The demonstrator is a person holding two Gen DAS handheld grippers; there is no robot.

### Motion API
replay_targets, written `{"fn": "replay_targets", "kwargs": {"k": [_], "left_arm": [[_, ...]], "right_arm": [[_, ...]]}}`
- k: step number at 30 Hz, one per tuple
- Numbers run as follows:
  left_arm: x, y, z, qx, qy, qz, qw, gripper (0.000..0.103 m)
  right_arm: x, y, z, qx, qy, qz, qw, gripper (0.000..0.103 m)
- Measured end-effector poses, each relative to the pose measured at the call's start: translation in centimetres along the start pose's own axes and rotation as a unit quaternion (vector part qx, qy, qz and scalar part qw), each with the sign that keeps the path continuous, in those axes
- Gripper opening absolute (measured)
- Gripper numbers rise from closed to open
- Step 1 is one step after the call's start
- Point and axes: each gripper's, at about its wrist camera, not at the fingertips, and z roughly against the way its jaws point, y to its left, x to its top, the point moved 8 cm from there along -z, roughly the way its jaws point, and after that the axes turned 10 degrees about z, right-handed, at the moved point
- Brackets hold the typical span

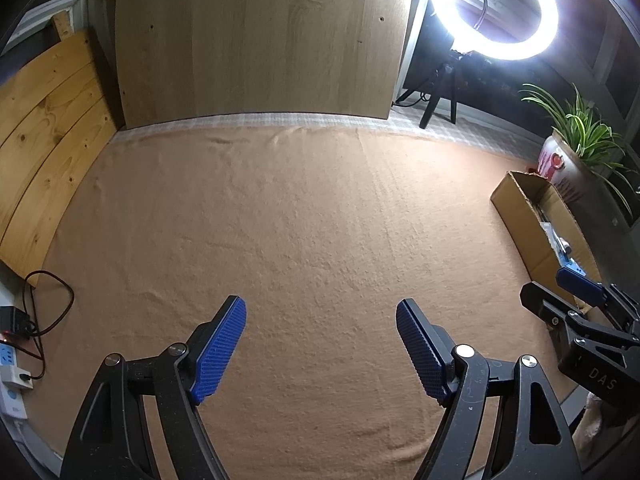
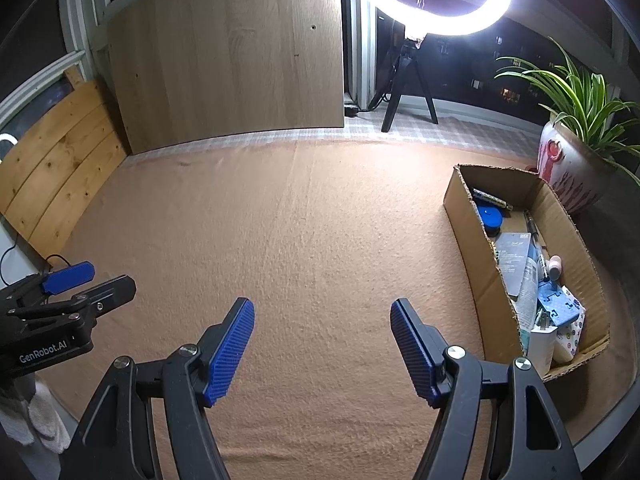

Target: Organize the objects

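Only from right wrist: box (image 2: pixel 476 256) contents (blue disc (image 2: pixel 490 218), pens, charger (image 2: pixel 542 346)), lying beside plant pot (image 2: pixel 560 168). Only from left wrist: power strip (image 1: pixel 12 376). Left gripper (image 1: pixel 320 344) and right gripper (image 2: pixel 322 346) both released, empty, over cloth (image 2: pixel 304 216).

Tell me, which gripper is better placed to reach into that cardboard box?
Probably the right gripper: the cardboard box lies just beside it, on its right. The left gripper is open too, but sits farther from the box.
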Motion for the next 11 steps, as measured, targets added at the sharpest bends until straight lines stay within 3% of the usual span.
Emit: {"fn": "replay_targets", "kwargs": {"k": [11], "left_arm": [[-0.38, -0.08, -0.87, -0.005, 0.013, 0.005, 0.9999, 0.081]], "right_arm": [[-0.17, 0.02, -0.39, 0.0, 0.003, -0.003, 1.0, 0.067]]}}
